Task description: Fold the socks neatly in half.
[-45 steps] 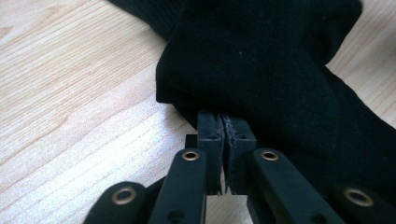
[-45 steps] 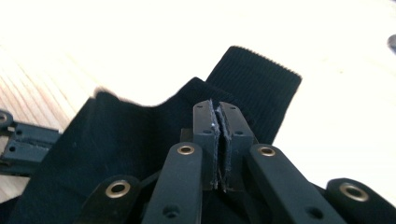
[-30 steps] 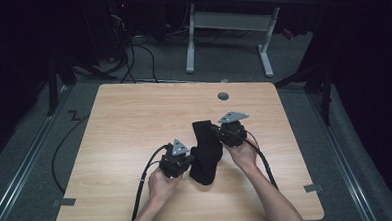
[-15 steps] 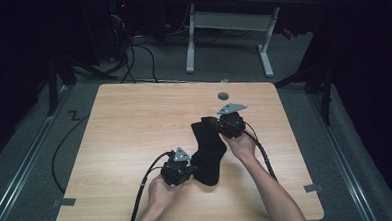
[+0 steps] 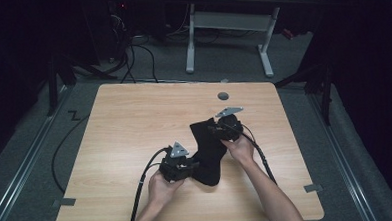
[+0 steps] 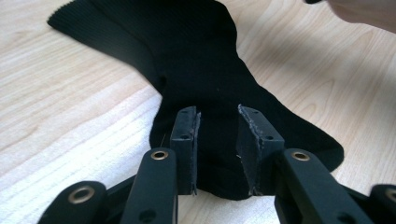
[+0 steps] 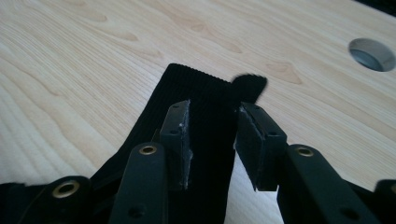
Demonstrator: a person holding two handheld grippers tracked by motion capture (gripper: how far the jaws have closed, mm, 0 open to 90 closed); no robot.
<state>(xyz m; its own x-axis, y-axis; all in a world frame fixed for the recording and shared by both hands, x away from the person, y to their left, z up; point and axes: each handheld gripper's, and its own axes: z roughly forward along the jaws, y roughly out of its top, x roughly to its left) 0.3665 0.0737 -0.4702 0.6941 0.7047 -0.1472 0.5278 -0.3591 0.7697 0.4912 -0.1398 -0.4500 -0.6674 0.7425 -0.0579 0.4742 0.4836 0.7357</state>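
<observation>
Sock [image 5: 209, 151] flat on table [image 5: 125, 133], long axis diagonal, cuff far-right, both jaws just opened, gripping nothing.

A black sock [image 5: 208, 152] lies flat on the wooden table [image 5: 134, 123].

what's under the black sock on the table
The black sock lies flat on the wooden table, with bare wood all around it. Whatever might sit beneath the fabric is covered. Both grippers' jaws have just been opening over it.

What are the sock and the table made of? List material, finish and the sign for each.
Sock: black knit fabric, matte; fine ribbing shows, and it lies limp and flat. Table: light wood or wood-look laminate, smooth, faint sheen; printed-looking grain leaves it open.
</observation>
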